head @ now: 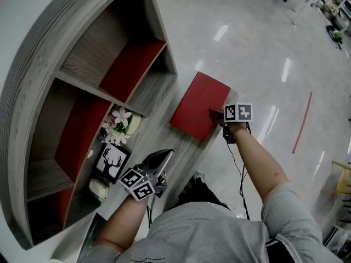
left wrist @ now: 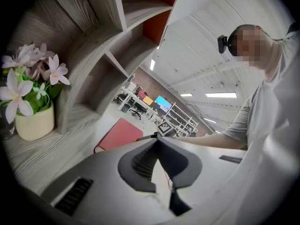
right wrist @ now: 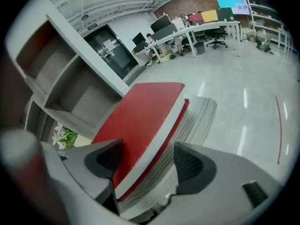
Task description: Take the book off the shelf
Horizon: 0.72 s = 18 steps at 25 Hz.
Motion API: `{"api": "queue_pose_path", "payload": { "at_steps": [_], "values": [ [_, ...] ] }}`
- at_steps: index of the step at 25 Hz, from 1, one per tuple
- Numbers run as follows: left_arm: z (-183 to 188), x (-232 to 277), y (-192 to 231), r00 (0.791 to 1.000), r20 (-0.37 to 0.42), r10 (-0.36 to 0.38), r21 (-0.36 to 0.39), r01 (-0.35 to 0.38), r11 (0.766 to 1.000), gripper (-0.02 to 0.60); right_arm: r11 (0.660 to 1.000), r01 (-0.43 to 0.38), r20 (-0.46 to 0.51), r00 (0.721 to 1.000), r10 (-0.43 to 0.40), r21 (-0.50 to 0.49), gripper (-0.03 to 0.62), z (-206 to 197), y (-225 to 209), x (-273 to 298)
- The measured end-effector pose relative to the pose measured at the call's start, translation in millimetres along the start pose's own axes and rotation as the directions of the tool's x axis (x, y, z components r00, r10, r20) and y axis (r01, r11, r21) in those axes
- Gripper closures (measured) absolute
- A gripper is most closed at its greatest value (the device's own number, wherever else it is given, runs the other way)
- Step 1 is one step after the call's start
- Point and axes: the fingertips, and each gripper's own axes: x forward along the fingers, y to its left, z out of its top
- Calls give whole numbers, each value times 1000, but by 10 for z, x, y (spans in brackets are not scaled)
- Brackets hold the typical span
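Observation:
The red book (head: 198, 106) lies flat on the far end of the grey wooden ledge (head: 159, 133), clear of the shelf compartments, with one corner past the ledge's edge. My right gripper (head: 216, 114) is at the book's near right edge. In the right gripper view the book (right wrist: 140, 121) sits between the jaws of my right gripper (right wrist: 150, 146), which stand wide apart, and the right pad (right wrist: 194, 165) is clear of it. My left gripper (head: 167, 153) hovers over the ledge nearer me, shut and empty (left wrist: 157, 142); the book (left wrist: 119, 134) lies beyond it.
The curved shelf unit (head: 82, 75) with red back panels (head: 131, 67) fills the left. A pot of flowers (head: 123, 122), a framed deer picture (head: 111, 163) and a small pale object (head: 98, 188) stand on the ledge's left side. Shiny floor (head: 263, 48) lies right.

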Motion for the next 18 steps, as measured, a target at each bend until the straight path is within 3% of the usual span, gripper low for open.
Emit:
{"api": "queue_pose_path", "payload": {
  "at_steps": [12, 18],
  "values": [
    [14, -36, -95, 1000, 17, 3, 11, -3, 1000, 568, 999, -11, 16, 1000, 10, 42, 230, -27, -13, -3],
    [56, -115, -180, 999, 46, 6, 13, -6, 1000, 568, 1000, 25, 31, 999, -25, 11, 233, 6, -13, -41]
  ]
}}
